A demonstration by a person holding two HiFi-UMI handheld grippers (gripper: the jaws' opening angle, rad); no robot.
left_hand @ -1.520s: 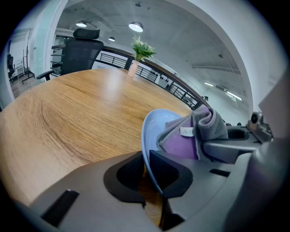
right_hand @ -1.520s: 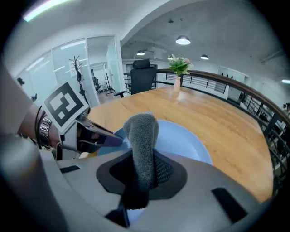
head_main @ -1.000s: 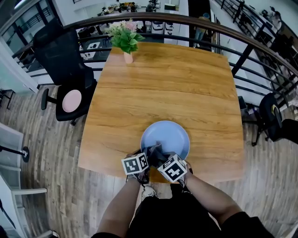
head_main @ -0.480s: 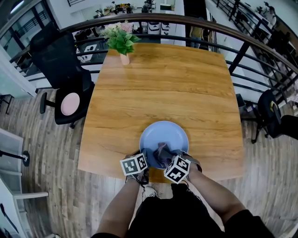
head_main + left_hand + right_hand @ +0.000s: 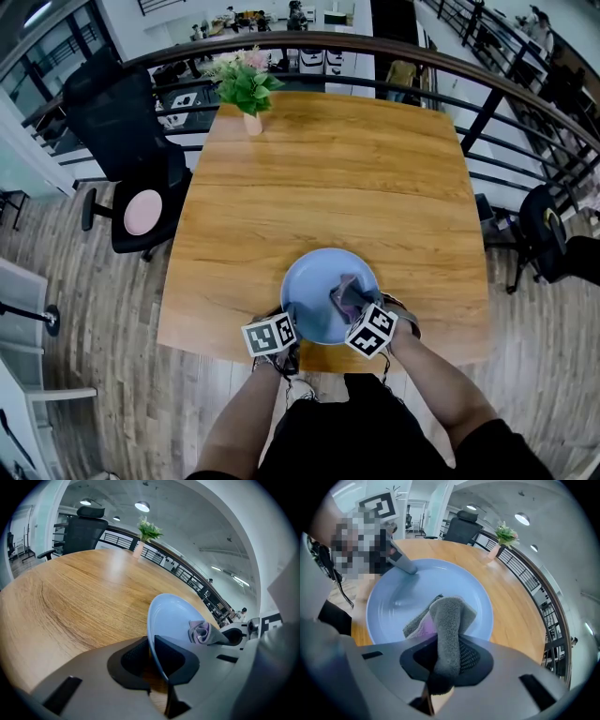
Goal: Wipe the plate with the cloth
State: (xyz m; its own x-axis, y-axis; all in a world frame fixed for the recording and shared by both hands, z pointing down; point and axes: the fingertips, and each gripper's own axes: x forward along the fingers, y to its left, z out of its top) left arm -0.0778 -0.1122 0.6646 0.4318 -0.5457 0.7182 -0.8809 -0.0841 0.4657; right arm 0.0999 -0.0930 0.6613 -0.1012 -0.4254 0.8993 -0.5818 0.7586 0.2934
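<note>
Head view sets the blue plate (image 5: 314, 281) at the near edge of the wooden table (image 5: 328, 178), yet hides both grips. Left gripper view shows the left gripper (image 5: 152, 656) clamped on the plate's rim. Right gripper view shows the right gripper (image 5: 443, 660) pinching the grey cloth (image 5: 449, 613), bunched on the plate.

Black clothing (image 5: 361, 427), grey tongs (image 5: 157, 660)

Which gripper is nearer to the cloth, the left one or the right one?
Right. The right gripper is shut on the cloth, inside the plate. The left gripper clamps the plate's near rim, apart from the cloth.
</note>
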